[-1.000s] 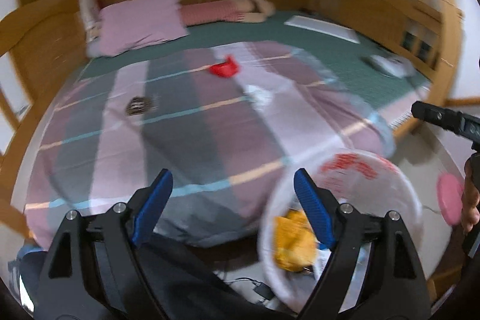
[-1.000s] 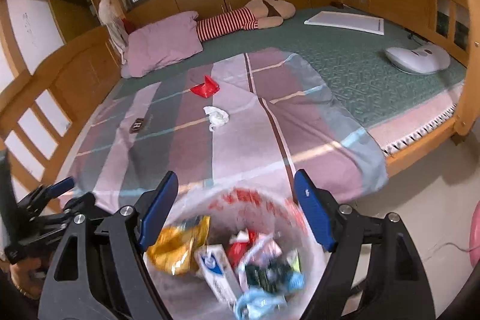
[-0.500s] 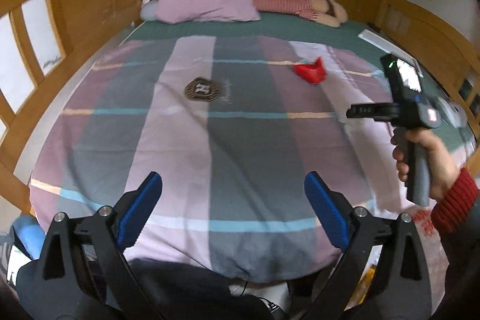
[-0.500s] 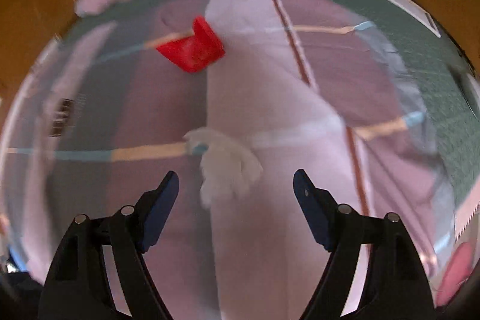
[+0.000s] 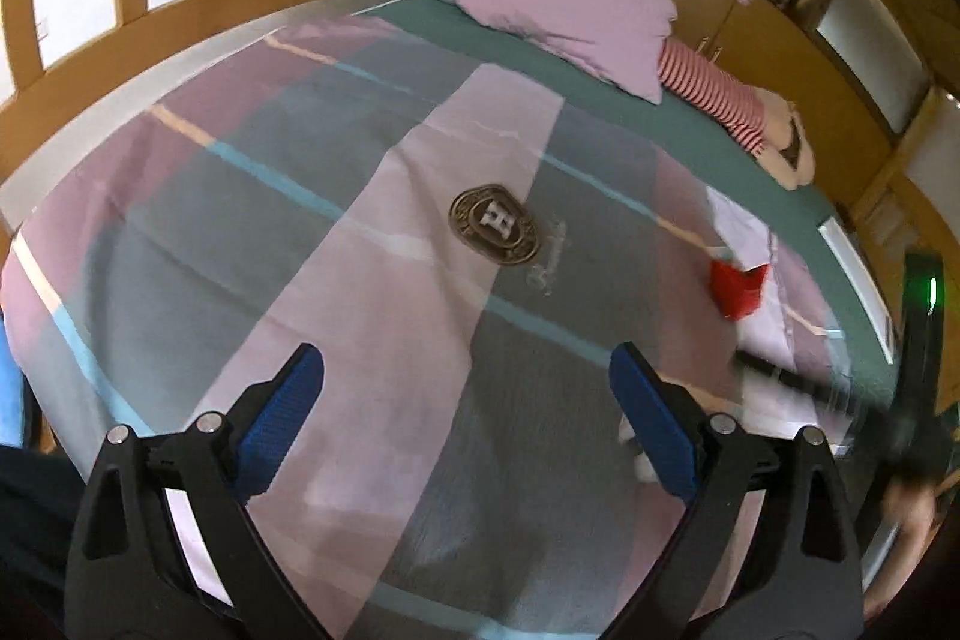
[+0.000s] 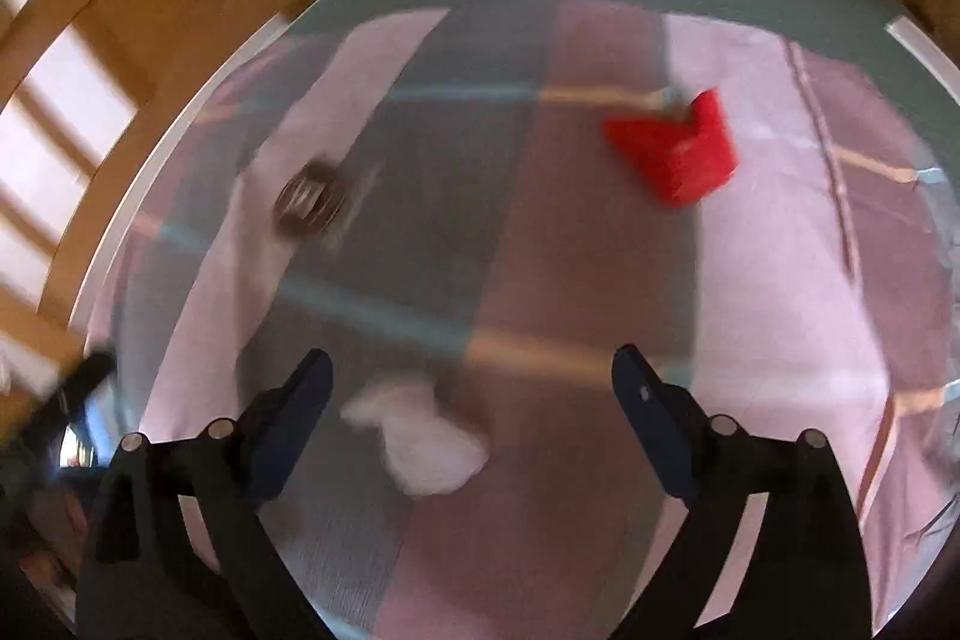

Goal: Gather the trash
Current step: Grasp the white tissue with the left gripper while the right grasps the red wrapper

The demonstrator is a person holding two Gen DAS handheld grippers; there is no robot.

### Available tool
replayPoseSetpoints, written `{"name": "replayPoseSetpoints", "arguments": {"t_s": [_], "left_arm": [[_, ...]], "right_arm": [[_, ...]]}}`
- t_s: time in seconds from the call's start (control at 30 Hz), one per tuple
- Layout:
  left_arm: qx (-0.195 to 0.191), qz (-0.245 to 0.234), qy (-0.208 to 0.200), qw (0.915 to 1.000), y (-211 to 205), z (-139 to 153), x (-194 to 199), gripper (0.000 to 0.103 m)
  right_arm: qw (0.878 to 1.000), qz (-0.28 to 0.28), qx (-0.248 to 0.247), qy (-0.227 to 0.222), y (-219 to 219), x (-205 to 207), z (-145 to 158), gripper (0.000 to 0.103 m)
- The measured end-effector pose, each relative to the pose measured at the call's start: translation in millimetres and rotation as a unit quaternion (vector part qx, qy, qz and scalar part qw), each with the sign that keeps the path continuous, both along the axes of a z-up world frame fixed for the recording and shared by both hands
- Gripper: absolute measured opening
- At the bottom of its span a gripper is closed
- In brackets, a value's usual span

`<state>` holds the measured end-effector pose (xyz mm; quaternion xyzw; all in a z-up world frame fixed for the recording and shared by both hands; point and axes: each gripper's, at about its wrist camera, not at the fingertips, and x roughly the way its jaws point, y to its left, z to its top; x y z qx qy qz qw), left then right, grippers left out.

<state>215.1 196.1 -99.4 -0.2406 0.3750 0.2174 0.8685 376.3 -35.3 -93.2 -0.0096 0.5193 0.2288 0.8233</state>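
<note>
A crumpled white tissue (image 6: 420, 442) lies on the striped bedspread (image 6: 540, 280), between the tips of my right gripper (image 6: 471, 400), which is open and low over it. A red wrapper (image 6: 675, 154) lies farther up the bed; it also shows in the left wrist view (image 5: 737, 289). My left gripper (image 5: 465, 418) is open and empty above the bedspread (image 5: 360, 280). The right gripper's blurred body (image 5: 840, 388) shows at the right of the left wrist view, with a bit of white tissue (image 5: 636, 451) beside my right blue pad.
A round dark logo patch (image 5: 495, 223) is printed on the bedspread and shows blurred in the right wrist view (image 6: 312, 205). A pink pillow (image 5: 570, 4) and a striped plush toy (image 5: 732, 106) lie at the head. Wooden bed rails (image 5: 180, 10) run along the left.
Both grippers moved from the trash bin to over the bed. The right gripper has dropped closer to the white tissue, which now lies between its fingertips. The left swung left toward the logo patch.
</note>
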Motion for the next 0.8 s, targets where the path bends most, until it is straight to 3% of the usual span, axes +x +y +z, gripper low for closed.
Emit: {"name": "replayPoseSetpoints", "arguments": {"t_s": [0.1,0.17,0.27,0.3,0.33,0.37,0.4,0.47,0.6,0.67,0.73,0.8], "left_arm": [[-0.025,-0.019,0.03,0.999,-9.2,-18.8,7.0,0.096],[-0.017,-0.038,0.037,0.9984,-15.0,-20.3,12.7,0.096],[0.011,-0.037,0.027,0.9989,-21.7,-15.5,15.4,0.096],[0.013,-0.037,0.028,0.9988,-22.1,-16.1,18.0,0.096],[0.01,-0.037,0.034,0.9987,-21.5,-17.9,19.5,0.096],[0.006,-0.036,0.038,0.9986,-19.7,-20.0,21.5,0.096],[-0.004,-0.035,0.043,0.9985,-17.9,-22.9,22.6,0.096],[-0.022,-0.027,0.044,0.9984,-13.3,-26.2,22.9,0.096],[-0.025,-0.025,0.039,0.9986,-14.3,-26.5,23.3,0.096],[-0.021,-0.041,0.039,0.9982,-20.7,-24.3,31.4,0.095],[-0.01,-0.092,0.031,0.9952,-41.2,-17.2,49.8,0.095],[0.012,-0.156,0.038,0.9869,-67.7,-15.9,71.5,0.096]], "right_arm": [[0.99,-0.139,0.001,0.02,-22.3,55.5,-17.0,0.092],[0.974,-0.223,0.024,0.033,-36.2,86.9,-30.6,0.092],[0.965,-0.257,0.024,0.036,-32.4,116.6,-46.6,0.09],[0.967,-0.254,0.002,0.034,-26.3,122.7,-52.2,0.084],[0.969,-0.244,-0.009,0.038,-21.8,125.7,-56.5,0.059],[0.972,-0.231,-0.016,0.046,-19.1,125.7,-61.7,0.049],[0.974,-0.223,-0.023,0.032,-17.1,120.8,-60.1,0.048],[0.982,-0.185,-0.018,0.029,-14.5,109.1,-58.1,0.037],[0.989,-0.13,0.019,0.065,-30.5,70.5,-52.6,0.034],[0.991,-0.114,0.025,0.061,-43.1,45.1,-40.1,0.033],[0.992,-0.112,0.038,0.037,-63.3,15.9,-19.7,0.033],[0.991,-0.123,0.054,0.011,-93.7,-21.8,4.6,0.033]]}}
